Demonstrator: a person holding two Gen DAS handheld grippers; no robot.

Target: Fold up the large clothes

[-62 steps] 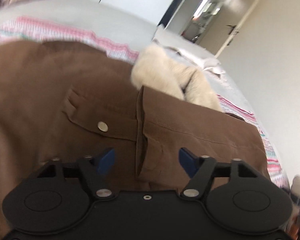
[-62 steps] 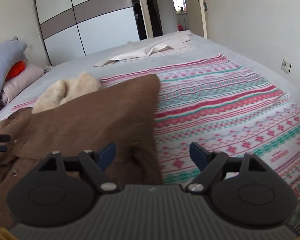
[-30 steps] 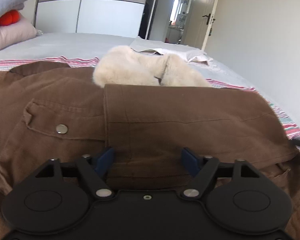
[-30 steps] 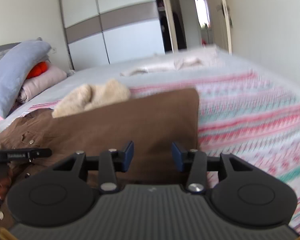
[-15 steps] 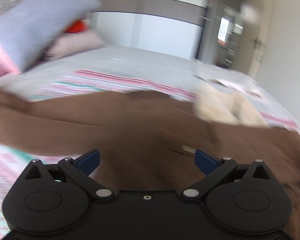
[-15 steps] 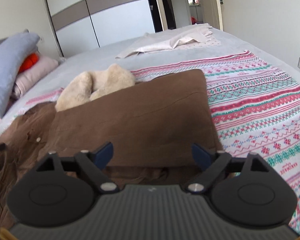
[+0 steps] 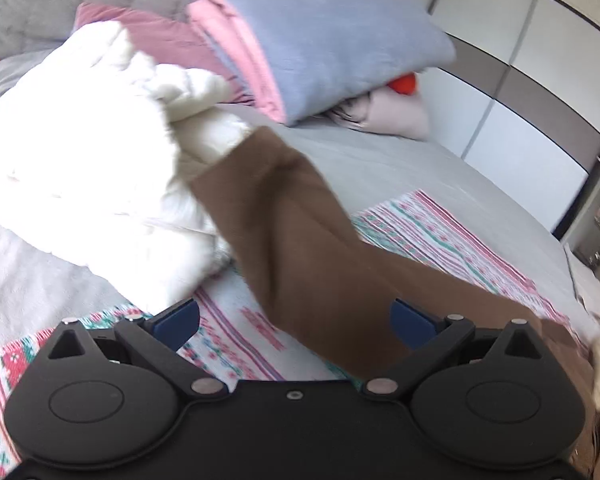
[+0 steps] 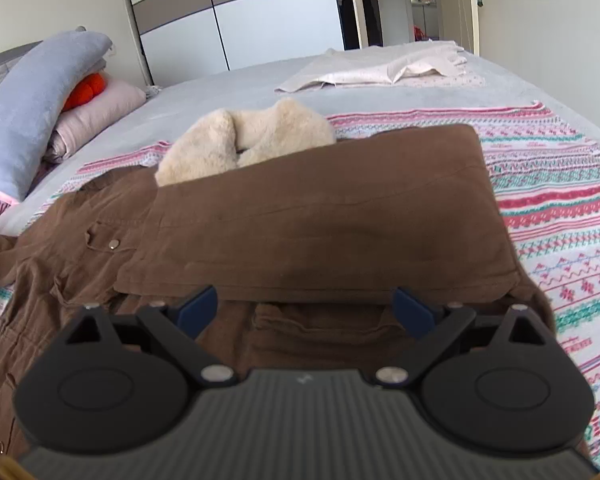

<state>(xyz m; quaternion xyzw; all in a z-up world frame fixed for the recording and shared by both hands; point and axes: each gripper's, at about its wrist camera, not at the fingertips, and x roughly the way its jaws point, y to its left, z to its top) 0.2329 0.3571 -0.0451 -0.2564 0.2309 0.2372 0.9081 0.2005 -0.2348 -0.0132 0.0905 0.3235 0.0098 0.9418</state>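
Left wrist: left tool (image 7: 294,322) spread, empty; brown sleeve (image 7: 300,232) running toward 11 o'clock, soft, limp; best pinched at cuff.

Right wrist: right tool (image 8: 306,306) just widened, empty; brown coat (image 8: 312,232) at 12 o'clock on bed (image 8: 560,208), thick, probably heavy.

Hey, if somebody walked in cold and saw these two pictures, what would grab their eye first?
Most likely the big brown coat, spread across the patterned blanket with one side folded over and its cream fur collar poking out behind. In the left view, a brown sleeve stretches toward a puffy white duvet, with folded grey and pink bedding stacked behind. Both sets of jaws stand wide open, holding nothing.
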